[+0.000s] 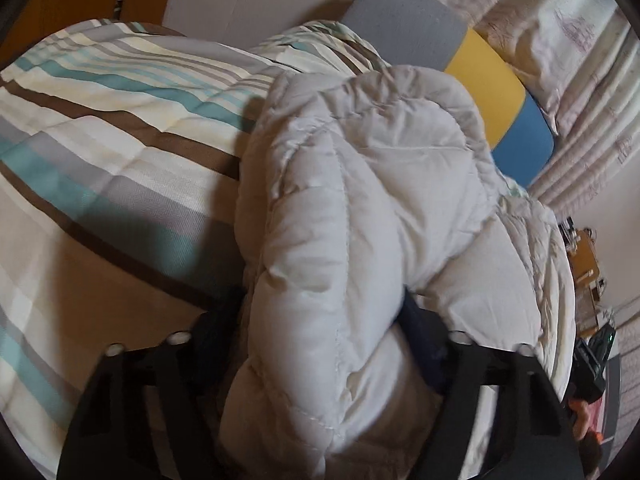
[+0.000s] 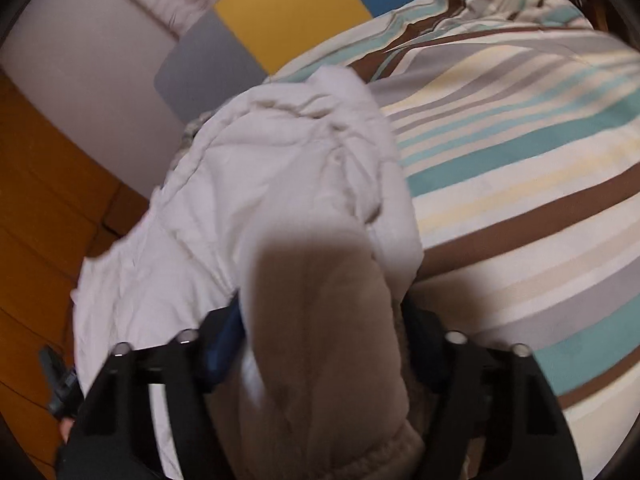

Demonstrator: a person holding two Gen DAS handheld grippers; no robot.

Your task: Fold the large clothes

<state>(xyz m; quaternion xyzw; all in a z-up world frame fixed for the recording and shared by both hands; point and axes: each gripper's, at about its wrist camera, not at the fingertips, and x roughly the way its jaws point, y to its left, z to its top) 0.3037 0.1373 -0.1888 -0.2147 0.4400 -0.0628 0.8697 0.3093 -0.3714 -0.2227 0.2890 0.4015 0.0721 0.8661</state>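
A large white quilted puffer jacket hangs bunched over the striped bed. My left gripper is shut on a thick fold of it, and the padded fabric bulges up between the jaws and hides the fingertips. The same jacket shows in the right wrist view, held up above the bed's edge. My right gripper is shut on another fold with a greyish-beige lining that fills the gap between the jaws. The rest of the jacket drapes away to the left.
The bed is covered by a duvet striped in teal, brown, grey and cream, also in the right wrist view. A grey, yellow and blue headboard stands behind it. Curtains hang at the right. Orange wooden floor lies left of the bed.
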